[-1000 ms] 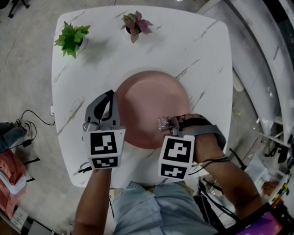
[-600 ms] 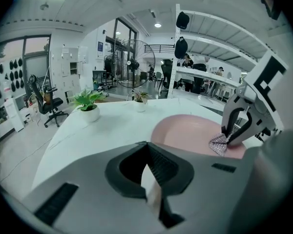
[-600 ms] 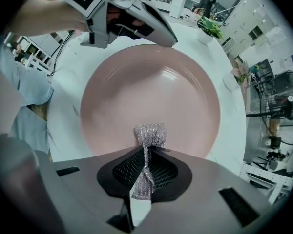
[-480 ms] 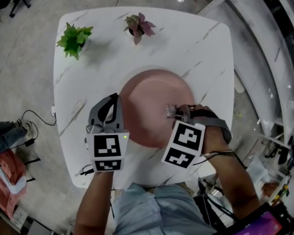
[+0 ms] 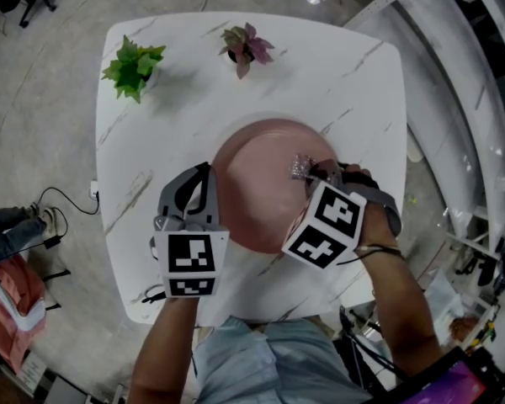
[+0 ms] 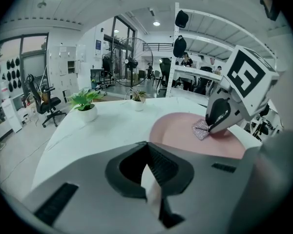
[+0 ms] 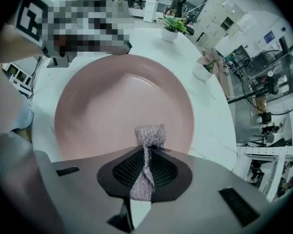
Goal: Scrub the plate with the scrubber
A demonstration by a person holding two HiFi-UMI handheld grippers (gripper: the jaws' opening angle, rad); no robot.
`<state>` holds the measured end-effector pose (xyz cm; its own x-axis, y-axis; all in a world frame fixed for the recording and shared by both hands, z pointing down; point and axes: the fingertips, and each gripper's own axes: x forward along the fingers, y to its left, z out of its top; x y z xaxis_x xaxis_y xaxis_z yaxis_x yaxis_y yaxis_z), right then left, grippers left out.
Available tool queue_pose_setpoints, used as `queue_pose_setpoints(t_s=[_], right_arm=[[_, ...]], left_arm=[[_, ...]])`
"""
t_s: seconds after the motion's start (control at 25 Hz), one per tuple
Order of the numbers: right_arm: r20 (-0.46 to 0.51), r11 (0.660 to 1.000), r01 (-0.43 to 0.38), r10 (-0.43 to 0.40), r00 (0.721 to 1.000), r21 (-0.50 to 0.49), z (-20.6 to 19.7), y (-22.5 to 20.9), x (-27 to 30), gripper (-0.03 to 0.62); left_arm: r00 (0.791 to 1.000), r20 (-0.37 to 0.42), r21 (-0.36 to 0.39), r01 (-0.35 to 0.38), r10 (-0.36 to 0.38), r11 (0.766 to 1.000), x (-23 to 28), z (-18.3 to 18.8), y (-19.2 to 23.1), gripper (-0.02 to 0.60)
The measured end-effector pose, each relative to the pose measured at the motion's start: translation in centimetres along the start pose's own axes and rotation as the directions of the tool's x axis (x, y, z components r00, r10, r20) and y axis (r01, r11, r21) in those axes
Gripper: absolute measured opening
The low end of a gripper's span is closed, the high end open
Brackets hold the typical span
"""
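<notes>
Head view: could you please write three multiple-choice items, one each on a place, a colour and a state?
1. Where does the scrubber sit? A. on the plate B. beside the green plant C. on the floor
2. What colour is the plate? A. white B. blue C. pink
3. The right hand-held gripper is: A. open, empty B. shut on the scrubber C. shut on a leaf
Answers: A, it rests on the plate's right part; C, pink against the white table; B, its jaws pinch the scrubber.

Readable text, numbers: none; cubes [image 5: 190, 263] behind left gripper [image 5: 202, 173] and right gripper [image 5: 308, 172] jaws bear only square markers
</notes>
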<state>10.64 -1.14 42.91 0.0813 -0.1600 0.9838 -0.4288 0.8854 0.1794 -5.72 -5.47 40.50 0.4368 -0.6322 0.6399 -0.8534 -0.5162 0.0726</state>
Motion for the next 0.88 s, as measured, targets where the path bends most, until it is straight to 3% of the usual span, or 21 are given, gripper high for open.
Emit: queue_pose_setpoints(t_s=[0.52,0.88], right_arm=[[0.075,0.993,0.05,-0.058,0.995,0.104,3.1,-3.3,0.9,0.054],[0.137,0.996,0.071,-0.078,0.987,0.058,6.5,-3.6,0.9,0.054]], left_arm=[[1.0,-0.013,0.007,0.01,-0.01,1.0,0.0,0.0,-0.2,0.004],[1.0,-0.017,-0.005,0.022,-0.022,1.0,-0.2,-0.1,-0.5,0.003]])
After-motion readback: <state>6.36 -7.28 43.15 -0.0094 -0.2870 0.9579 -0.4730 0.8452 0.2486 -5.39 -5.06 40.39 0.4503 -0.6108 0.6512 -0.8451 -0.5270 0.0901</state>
